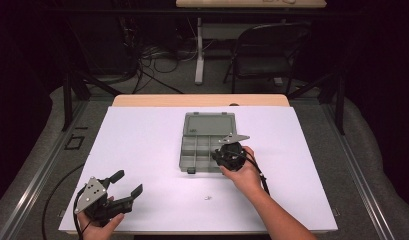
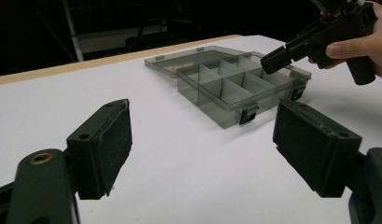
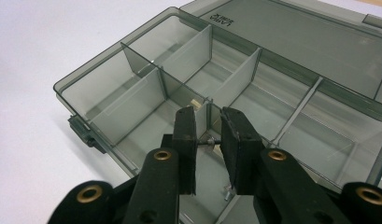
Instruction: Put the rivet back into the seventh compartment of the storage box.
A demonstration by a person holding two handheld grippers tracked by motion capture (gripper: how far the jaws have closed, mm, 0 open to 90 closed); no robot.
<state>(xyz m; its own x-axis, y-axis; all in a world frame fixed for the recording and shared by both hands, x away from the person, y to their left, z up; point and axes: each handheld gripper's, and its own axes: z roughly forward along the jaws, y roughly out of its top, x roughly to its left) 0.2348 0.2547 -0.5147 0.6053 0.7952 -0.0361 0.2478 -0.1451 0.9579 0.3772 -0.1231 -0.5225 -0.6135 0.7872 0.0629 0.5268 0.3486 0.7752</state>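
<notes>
Your right hand [image 1: 244, 172] hides the box's [image 1: 208, 142] near right corner in the high view; the speck [image 1: 207, 197] on the sheet is too small to name; the right gripper view cuts the lid [image 3: 319, 42] off at its edge.

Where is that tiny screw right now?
The small screw is pinched between the jaws of the right gripper, held just over the open grey compartment box, above its front-right compartments in the high view.

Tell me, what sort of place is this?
Probably a lab or workshop: a table under a white sheet, cables on the floor behind, a folding chair, and black surrounds.
</notes>
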